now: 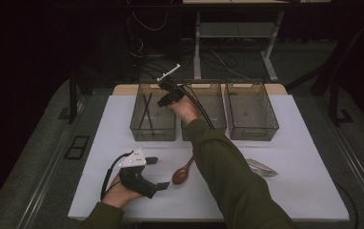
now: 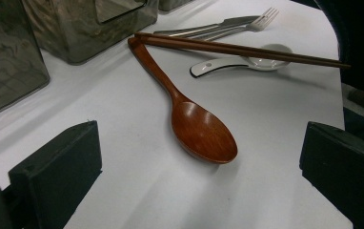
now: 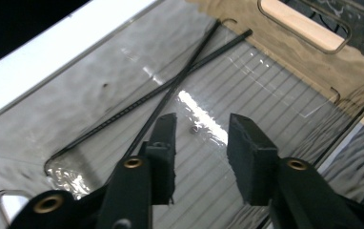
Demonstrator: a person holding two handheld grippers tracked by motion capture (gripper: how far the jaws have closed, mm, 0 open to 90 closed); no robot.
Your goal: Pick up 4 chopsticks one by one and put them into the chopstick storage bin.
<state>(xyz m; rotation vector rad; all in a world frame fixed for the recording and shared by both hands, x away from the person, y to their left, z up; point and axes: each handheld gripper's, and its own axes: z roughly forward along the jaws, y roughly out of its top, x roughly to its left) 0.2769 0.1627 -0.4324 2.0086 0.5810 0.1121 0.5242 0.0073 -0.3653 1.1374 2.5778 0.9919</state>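
Two black chopsticks (image 3: pixel 170 88) lie crossed on the floor of the left clear bin (image 1: pixel 137 125); in the high view these chopsticks (image 1: pixel 146 110) are thin dark lines. My right gripper (image 3: pixel 201 143) hangs over them, open, with nothing between its pads. From above, the right gripper (image 1: pixel 163 94) sits at that bin's right rim. My left gripper (image 1: pixel 158 172) rests on the white table near the front left, open. Its own camera shows the left gripper (image 2: pixel 199 143) wide open around a wooden spoon (image 2: pixel 201 131), not touching it.
Brown chopsticks (image 2: pixel 237 47), a white ceramic spoon (image 2: pixel 247 64) and a metal fork (image 2: pixel 237 24) lie beyond the wooden spoon (image 1: pixel 182 174). Two more clear bins, the middle bin (image 1: pixel 216 98) and the right bin (image 1: pixel 251 130), stand at the back. The right forearm crosses the table's middle.
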